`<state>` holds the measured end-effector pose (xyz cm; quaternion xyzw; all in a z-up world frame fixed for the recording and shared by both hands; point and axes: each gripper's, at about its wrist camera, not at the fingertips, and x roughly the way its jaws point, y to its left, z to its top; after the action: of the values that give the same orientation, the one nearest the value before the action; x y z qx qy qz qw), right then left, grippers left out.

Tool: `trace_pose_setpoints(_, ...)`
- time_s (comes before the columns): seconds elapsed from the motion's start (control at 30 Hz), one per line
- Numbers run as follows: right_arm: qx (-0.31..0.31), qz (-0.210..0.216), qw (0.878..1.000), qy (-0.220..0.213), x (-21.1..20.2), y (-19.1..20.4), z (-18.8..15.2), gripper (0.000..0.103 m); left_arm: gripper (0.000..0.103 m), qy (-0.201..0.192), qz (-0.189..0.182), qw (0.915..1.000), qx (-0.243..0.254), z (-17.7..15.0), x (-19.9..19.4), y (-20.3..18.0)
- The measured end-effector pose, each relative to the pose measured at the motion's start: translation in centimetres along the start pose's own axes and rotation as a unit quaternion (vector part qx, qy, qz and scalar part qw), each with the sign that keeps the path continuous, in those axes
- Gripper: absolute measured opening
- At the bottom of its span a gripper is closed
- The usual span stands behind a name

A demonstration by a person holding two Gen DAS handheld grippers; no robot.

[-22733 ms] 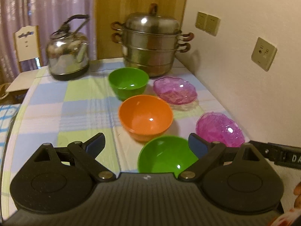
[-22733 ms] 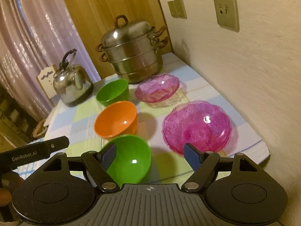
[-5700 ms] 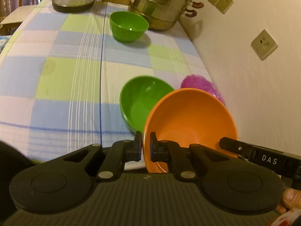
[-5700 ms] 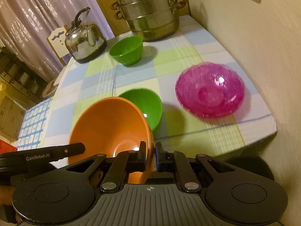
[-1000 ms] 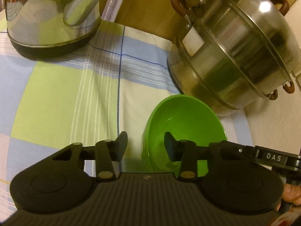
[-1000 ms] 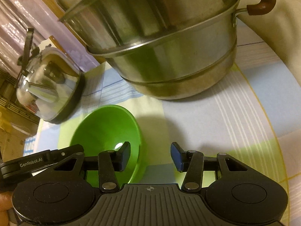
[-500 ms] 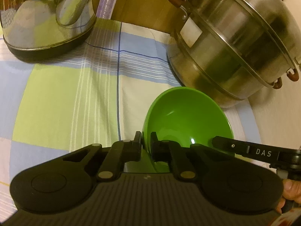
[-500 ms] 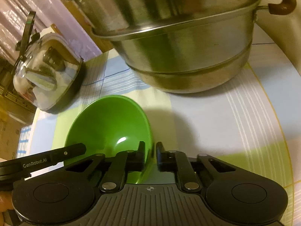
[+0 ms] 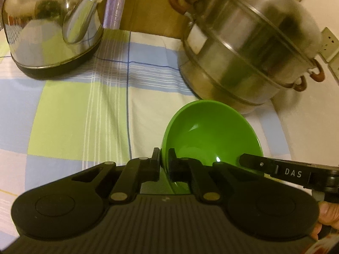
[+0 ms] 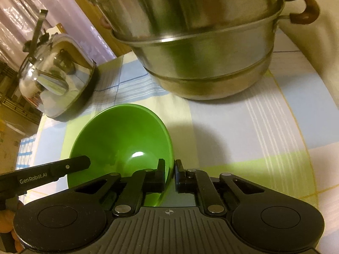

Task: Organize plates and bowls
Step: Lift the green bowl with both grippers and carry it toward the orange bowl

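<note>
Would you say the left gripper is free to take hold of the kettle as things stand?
Probably not: the left gripper is shut on the rim of the green bowl, which the right gripper also grips. The path over the tablecloth to the kettle looks clear.

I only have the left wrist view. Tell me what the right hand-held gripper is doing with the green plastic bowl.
Observer: The right hand-held gripper is shut on the rim of the green plastic bowl, one finger inside, one outside.
Operator: Check its clearance to the stacked steel steamer pot.
Observer: They are apart. A strip of checked tablecloth shows between bowl and pot.
Operator: Report the steel kettle's handle; my view crops it.
Observer: The handle is raised above the lid.
</note>
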<state>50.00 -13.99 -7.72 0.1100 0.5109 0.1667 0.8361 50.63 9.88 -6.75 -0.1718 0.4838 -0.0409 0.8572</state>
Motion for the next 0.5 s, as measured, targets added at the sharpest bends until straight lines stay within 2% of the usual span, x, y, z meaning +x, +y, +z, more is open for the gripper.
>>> trace_pose_setpoints(0.23, -0.004, -0.004, 1.000, -0.010, -4.4, 0.5, -0.3, 0.008, 0.006, -0.003, -0.008, 0.9999, 0.006, -0.6, -3.9, -2.2)
trace_pose_setpoints(0.5, -0.007, -0.011, 1.000, -0.021, -9.9, 1.4, -2.0, 0.008, 0.006, -0.007, -0.020, 0.9997, 0.011, -2.8, -8.5, -4.0)
